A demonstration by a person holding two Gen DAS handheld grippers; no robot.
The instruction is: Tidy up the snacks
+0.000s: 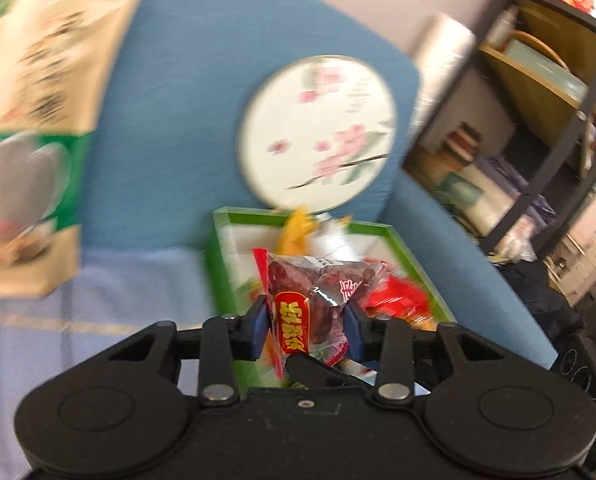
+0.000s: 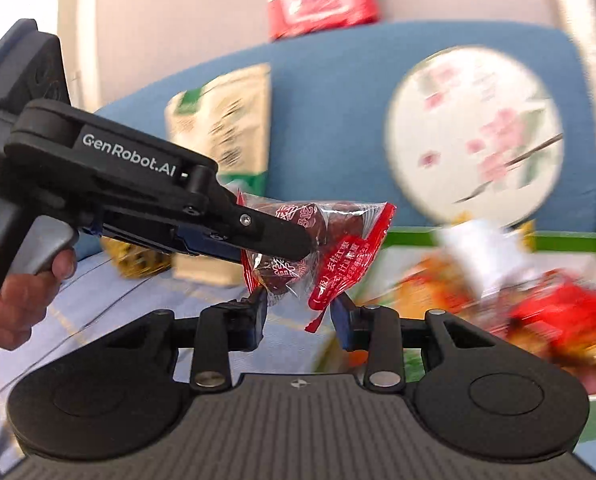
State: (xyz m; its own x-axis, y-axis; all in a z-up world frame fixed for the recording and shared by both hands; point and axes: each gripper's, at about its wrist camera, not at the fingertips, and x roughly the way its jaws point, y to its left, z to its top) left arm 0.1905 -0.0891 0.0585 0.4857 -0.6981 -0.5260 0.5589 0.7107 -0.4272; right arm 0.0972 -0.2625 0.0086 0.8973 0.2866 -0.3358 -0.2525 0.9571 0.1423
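Observation:
A clear and red packet of dark dates (image 1: 317,292) is lifted above the green-rimmed tray (image 1: 401,248), and both grippers hold it. My left gripper (image 1: 307,314) has its blue pads pressed on the packet's sides. In the right wrist view the left gripper (image 2: 298,244) reaches in from the left and clamps the packet (image 2: 298,240) near its middle, with a hand (image 2: 18,292) on its handle. The packet's lower end hangs between the pads of my right gripper (image 2: 299,312), which touch the wrapper on both sides. One black finger of the right gripper (image 1: 317,368) shows under the packet.
The tray (image 2: 557,240) holds several red, orange and white snack packs on a blue sofa's seat. A round floral fan (image 1: 317,132) and a beige and green bag (image 1: 38,120) lean on the backrest. A red pack (image 2: 321,4) lies on top. A dark shelf (image 1: 537,120) stands right.

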